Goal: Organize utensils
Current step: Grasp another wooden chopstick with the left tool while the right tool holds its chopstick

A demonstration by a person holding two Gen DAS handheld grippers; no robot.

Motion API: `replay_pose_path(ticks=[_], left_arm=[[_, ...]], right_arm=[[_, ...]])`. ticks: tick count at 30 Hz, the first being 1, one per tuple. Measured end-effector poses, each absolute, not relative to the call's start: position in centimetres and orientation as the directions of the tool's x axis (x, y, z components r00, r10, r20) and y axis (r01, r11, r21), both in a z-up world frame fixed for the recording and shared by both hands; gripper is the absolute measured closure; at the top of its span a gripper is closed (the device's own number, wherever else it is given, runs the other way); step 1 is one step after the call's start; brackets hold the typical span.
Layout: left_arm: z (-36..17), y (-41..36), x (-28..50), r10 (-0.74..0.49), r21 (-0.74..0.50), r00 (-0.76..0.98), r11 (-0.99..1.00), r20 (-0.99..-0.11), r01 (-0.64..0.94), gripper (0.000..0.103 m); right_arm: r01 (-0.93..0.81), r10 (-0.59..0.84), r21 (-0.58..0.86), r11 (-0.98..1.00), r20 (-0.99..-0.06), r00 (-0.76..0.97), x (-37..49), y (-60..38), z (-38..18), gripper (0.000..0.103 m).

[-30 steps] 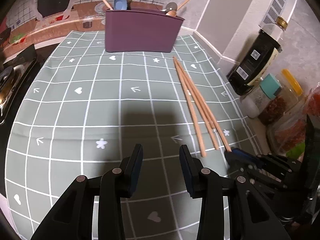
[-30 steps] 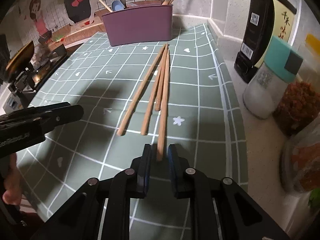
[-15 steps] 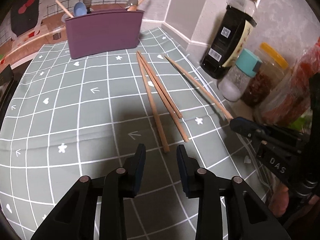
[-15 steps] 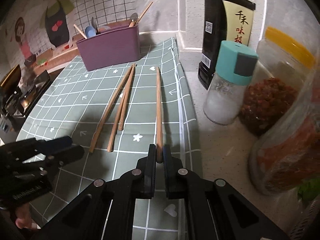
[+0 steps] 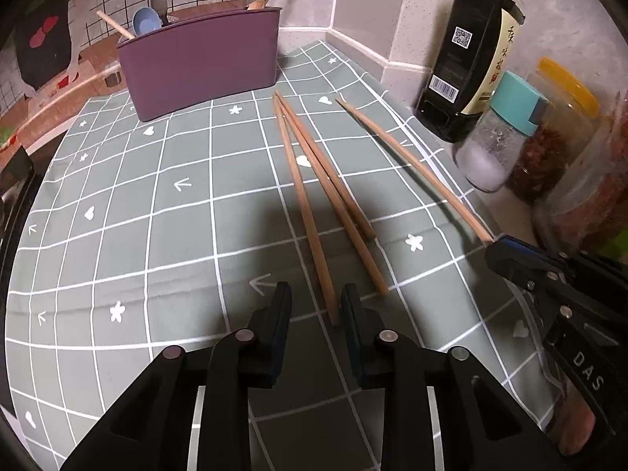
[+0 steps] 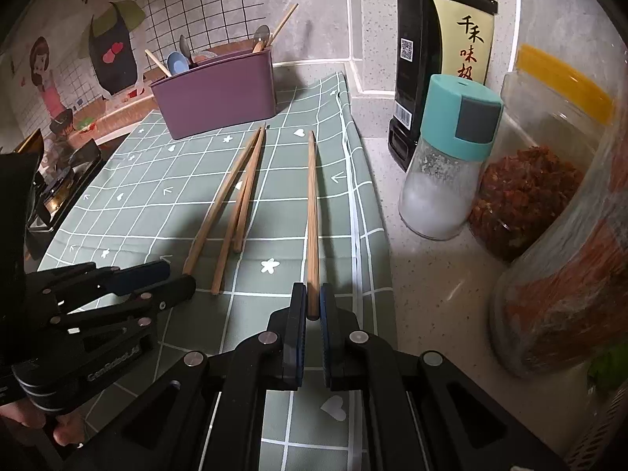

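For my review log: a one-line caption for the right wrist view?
Right gripper clamps one chopstick above the green mat; three more lie before the purple holder.

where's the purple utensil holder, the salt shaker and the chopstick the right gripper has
purple utensil holder (image 5: 200, 66), left wrist view, front wall
salt shaker (image 6: 439, 196), right wrist view, clear body
held chopstick (image 6: 312, 212), right wrist view, mid shaft

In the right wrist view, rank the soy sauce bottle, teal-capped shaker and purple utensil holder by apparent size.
1. Soy sauce bottle, tallest.
2. Purple utensil holder, similar in area; it stands farther back, so this order is unsure.
3. Teal-capped shaker, smallest.
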State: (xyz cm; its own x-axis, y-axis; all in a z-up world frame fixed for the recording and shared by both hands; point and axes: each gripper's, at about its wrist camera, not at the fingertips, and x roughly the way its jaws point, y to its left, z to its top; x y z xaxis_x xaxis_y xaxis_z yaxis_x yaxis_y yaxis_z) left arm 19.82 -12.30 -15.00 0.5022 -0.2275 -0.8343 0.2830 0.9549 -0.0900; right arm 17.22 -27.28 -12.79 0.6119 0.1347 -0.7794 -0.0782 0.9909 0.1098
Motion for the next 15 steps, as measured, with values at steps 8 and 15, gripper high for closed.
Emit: replay_pose_path(ticks=[8, 15], left_arm=[[-13.7, -11.2, 19.7, -0.226, -0.076, 0.557, 0.957, -0.799, 0.279, 0.096], [-8.3, -7.7, 19.8, -0.230, -0.090, 0.663, 0.967, -0.712, 0.239, 0.097]], right_arm=[[-0.094, 0.128, 0.089, 0.992, -0.781, 0.612, 17.5, -26.8, -12.6, 0.097], [-0.116, 0.103, 0.037, 0.993, -0.757, 0.646, 17.9, -26.2, -10.7, 0.097]])
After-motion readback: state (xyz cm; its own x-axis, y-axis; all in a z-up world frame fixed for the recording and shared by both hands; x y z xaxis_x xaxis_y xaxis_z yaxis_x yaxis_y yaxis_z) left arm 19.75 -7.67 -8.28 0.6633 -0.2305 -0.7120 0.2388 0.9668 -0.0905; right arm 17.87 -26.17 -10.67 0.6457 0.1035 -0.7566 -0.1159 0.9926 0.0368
